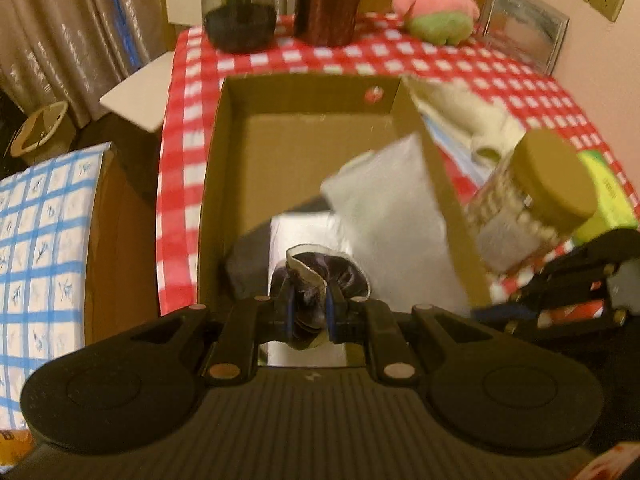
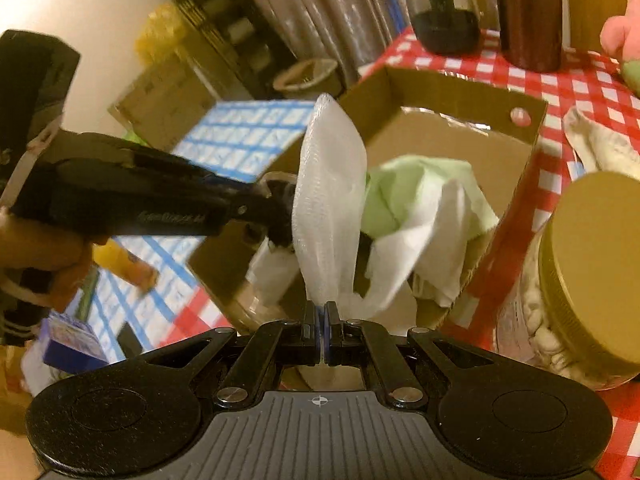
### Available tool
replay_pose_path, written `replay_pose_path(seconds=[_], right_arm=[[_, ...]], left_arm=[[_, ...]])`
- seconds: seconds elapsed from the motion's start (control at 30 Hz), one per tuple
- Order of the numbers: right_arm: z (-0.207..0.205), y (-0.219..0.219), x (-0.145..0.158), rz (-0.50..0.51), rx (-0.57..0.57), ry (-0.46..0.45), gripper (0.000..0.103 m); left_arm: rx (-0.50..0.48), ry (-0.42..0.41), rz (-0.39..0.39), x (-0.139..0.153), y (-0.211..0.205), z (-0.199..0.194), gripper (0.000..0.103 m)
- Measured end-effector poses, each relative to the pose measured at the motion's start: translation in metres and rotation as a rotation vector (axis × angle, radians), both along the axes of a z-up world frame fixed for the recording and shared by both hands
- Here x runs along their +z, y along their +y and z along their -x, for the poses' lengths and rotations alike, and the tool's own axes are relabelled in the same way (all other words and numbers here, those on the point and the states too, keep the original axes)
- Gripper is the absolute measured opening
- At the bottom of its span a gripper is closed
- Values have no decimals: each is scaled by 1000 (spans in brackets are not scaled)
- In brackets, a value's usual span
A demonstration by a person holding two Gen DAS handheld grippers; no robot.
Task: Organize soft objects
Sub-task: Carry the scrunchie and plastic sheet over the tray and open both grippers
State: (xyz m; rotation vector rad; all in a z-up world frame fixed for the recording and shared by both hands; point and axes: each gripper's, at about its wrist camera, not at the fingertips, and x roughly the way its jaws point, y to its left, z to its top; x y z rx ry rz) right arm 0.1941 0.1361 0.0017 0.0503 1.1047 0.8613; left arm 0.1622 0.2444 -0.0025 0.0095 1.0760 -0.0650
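Observation:
My left gripper (image 1: 310, 314) is shut on a dark purple fabric piece (image 1: 320, 276) with a pale trim, held over the near end of the open cardboard box (image 1: 304, 92). My right gripper (image 2: 320, 320) is shut on a white mesh cloth (image 2: 332, 192) that stands up over the box (image 2: 448, 84). A green and white cloth (image 2: 424, 196) lies in the box behind it. The left gripper (image 2: 276, 212), held by a hand, shows just left of the mesh. In the left wrist view the white mesh cloth (image 1: 388, 216) hangs over the box's right wall, and the right gripper (image 1: 560, 292) is at the right edge.
A gold-lidded jar (image 1: 552, 184) (image 2: 592, 272) stands right of the box on the red checked tablecloth (image 1: 180, 184). A pink plush (image 1: 436, 0), a cream cloth (image 1: 468, 116), a dark glass jar (image 1: 240, 8), a brown bottle (image 1: 328, 0) and a framed picture (image 1: 524, 28) stand behind. A blue checked surface (image 1: 40, 240) lies left.

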Motion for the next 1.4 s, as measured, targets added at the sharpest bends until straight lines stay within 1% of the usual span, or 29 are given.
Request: replay_pose_path(seconds=[0.17,0.2,0.27,0.4,0.5,0.6,0.67,0.73,0.77,0.8,0.87,0.9,1.17,1.3,1.4], right_arm=[[-2,8,-13,66,-2,-18,2],[-3,9,-15,83,1,-32,2],[-1,11,-22,101,3,-29,2],[7,13,-36,150,28,-34,2],[12,12,-40,172,51,-51,2],[10,8,-41,162,56,-53,2],[10,6,-39,150,59,-58,3],[13,3,-35,134,65,-71,8],[16,3,-32,131,67,-77,14],[17,2,-29,130,68,-86,24],[19,-1,-25,127,75,-107,36],[20,-2,-23,126,78,-120,38],[37,-21,-3,95,70,-195,39],[51,-36,10,47,76,-221,39],[62,-51,18,11,61,-248,39]], left_arm=[[19,13,33,-19,1,1,13],[20,16,38,-23,0,-1,13],[20,18,39,-28,-2,-3,13],[14,20,37,-34,-6,-4,14],[22,15,41,-33,-6,-1,18],[28,9,39,-29,-8,5,19],[26,6,45,-26,-9,9,23],[28,3,52,-23,-10,14,25],[29,-3,57,-20,-11,17,25],[30,-8,62,-18,-12,19,26],[37,-19,66,-14,-14,23,29],[39,-25,67,-13,-16,25,30],[72,-75,91,0,-22,46,31],[94,-117,102,7,-30,58,32],[87,-145,108,13,-40,66,32]])
